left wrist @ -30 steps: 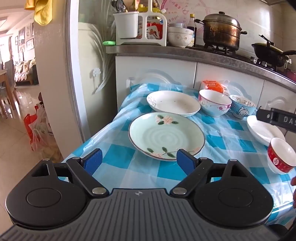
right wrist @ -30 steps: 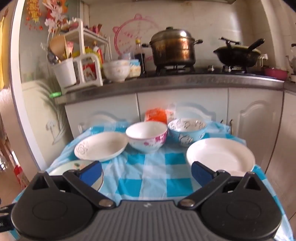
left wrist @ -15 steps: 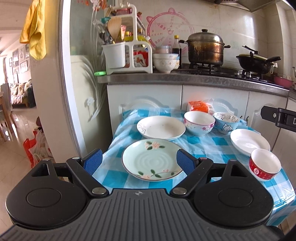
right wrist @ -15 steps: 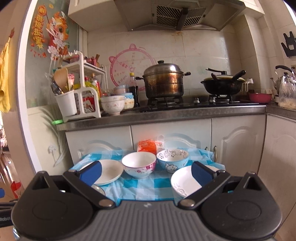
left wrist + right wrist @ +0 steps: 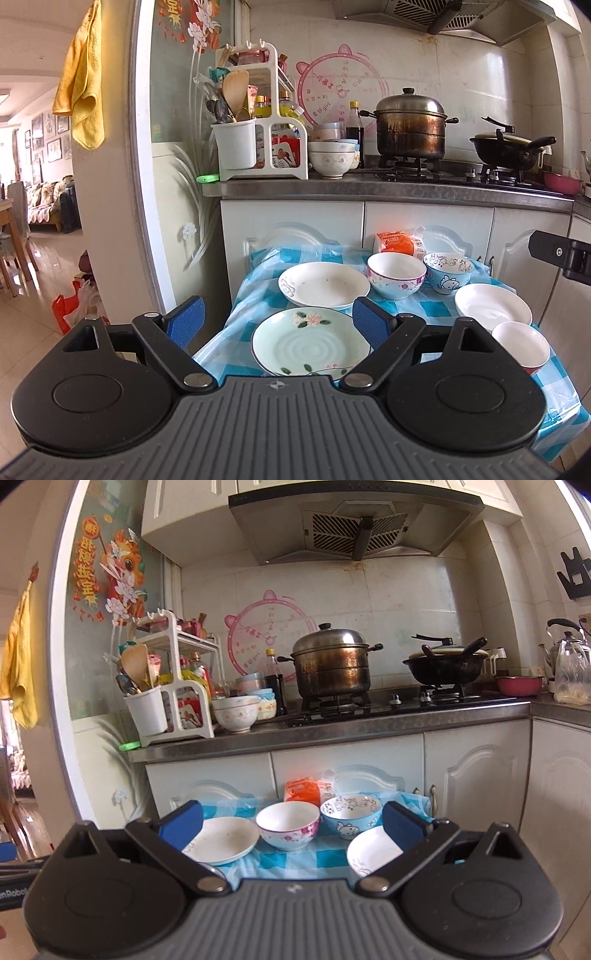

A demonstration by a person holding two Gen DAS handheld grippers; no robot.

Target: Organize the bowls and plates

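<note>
A small table with a blue checked cloth (image 5: 436,308) holds the dishes. In the left wrist view a pale green flowered plate (image 5: 310,345) lies nearest, a white plate (image 5: 323,284) behind it, then a pink-flowered bowl (image 5: 395,275), a blue cartoon bowl (image 5: 447,271), a white plate (image 5: 493,306) and a red-rimmed bowl (image 5: 521,345) at right. My left gripper (image 5: 277,319) is open and empty, held back above the green plate. My right gripper (image 5: 291,821) is open and empty, back from the table; its body (image 5: 561,254) shows at the right edge.
An orange packet (image 5: 395,242) lies at the table's back. White cabinets (image 5: 424,225) and a counter with a steel pot (image 5: 410,127), black wok (image 5: 509,149), utensil rack (image 5: 255,147) and stacked bowls (image 5: 332,160) stand behind. A doorway opens to the left.
Both grippers have pulled back and risen away from the table, so the dishes look smaller and lower. Both stay open and empty. No dish has moved.
</note>
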